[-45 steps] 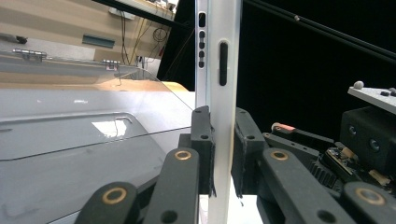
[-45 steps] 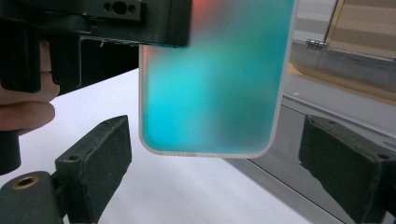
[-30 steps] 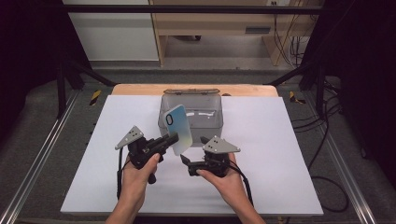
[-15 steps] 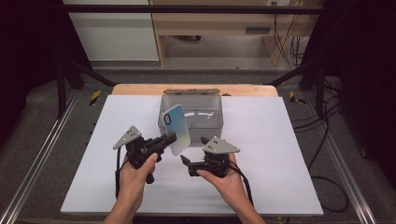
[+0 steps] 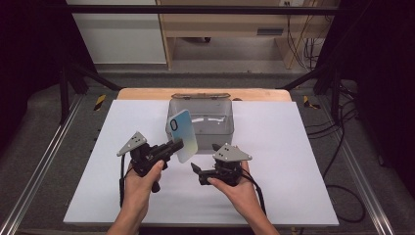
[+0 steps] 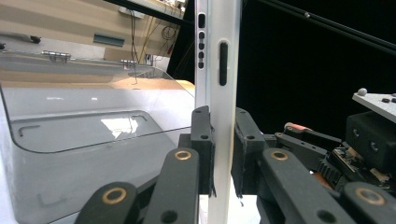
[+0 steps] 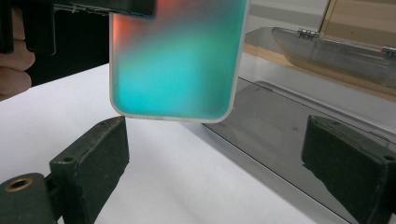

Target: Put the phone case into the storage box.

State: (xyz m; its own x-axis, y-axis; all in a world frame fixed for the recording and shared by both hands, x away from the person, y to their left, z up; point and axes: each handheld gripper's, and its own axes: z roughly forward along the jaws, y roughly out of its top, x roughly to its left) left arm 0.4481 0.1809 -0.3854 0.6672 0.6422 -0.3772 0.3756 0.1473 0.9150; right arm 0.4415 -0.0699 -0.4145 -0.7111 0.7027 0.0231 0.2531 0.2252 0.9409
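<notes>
A phone case [image 5: 183, 135] with a blue-green back is held up over the white table, in front of the clear box [image 5: 201, 119]. My left gripper [image 5: 177, 145] is shut on its lower edge. The left gripper view shows the case edge-on [image 6: 218, 84], clamped between the two pads [image 6: 202, 149]. My right gripper [image 5: 205, 159] sits just right of the case, low over the table, jaws wide open and empty. In the right gripper view the case [image 7: 175, 60] hangs above and between the two pads [image 7: 93, 158].
The clear plastic box, its hinged lid [image 5: 200, 96] folded back, stands at the middle rear of the white table [image 5: 293, 147]. A wooden strip [image 5: 254, 94] runs along the table's far edge. Cables [image 5: 337, 161] lie off the right side.
The left gripper has carried the phone case a little to the left and nearer. The right gripper has barely moved.
</notes>
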